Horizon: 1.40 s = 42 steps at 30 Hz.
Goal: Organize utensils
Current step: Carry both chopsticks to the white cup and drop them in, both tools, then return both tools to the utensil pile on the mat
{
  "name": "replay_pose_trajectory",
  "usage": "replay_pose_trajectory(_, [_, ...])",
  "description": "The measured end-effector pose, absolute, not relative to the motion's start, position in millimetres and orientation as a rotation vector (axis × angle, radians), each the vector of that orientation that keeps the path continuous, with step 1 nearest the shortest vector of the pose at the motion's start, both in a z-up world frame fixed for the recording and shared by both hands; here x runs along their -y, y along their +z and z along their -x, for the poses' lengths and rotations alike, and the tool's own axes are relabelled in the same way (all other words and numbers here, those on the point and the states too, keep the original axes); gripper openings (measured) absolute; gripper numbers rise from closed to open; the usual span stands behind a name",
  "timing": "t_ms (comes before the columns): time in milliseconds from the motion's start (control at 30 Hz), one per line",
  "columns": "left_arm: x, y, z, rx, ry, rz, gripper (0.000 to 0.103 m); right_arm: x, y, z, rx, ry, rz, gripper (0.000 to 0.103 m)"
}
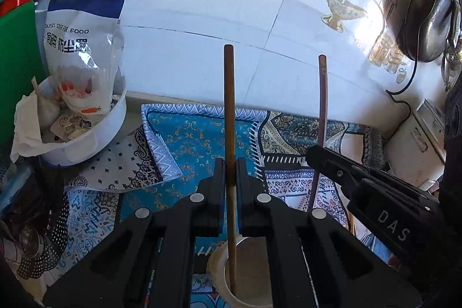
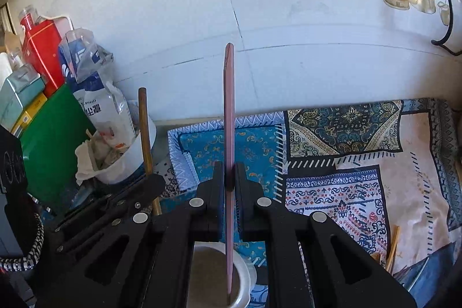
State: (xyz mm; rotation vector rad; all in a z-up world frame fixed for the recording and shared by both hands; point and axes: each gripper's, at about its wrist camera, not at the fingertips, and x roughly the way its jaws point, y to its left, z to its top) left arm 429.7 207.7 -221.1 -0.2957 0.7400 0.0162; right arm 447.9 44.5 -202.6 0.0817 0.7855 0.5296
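Patterned cloth covers the desk (image 1: pixel 184 140); left gripper (image 1: pixel 230 172) clenches a brown chopstick (image 1: pixel 229 106), right gripper (image 2: pixel 230 175) a pinkish chopstick (image 2: pixel 229 111); both stand upright, tips directly above the white cup (image 2: pixel 245 276).

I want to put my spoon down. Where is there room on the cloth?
Bare room: the patterned cloth, right of the right gripper, up to the wall. Crowded: left, around the white bowl, bag and green box.
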Motion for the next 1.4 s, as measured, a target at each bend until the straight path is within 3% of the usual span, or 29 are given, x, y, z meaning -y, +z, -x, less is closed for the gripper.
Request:
replay_pose_trajectory(633, [-191.9,-228.0,-395.6,-0.947,0.005,0.249,0.005,-36.4,-206.3,-410.3,-0.937,0.644,0.103,0.008])
replay_pose_trajectory(900, [-180.9,-213.9,-373.6,-0.951,0.027,0.233,0.009,-19.7,-192.5,-394.4,-0.909,0.658,0.122,0.019])
replay_pose_trajectory(1400, [-116.1,-175.5,-357.0,-0.887,0.015,0.190,0.034,60.0,-169.3,-367.4,-0.833,0.601,0.123,0.027])
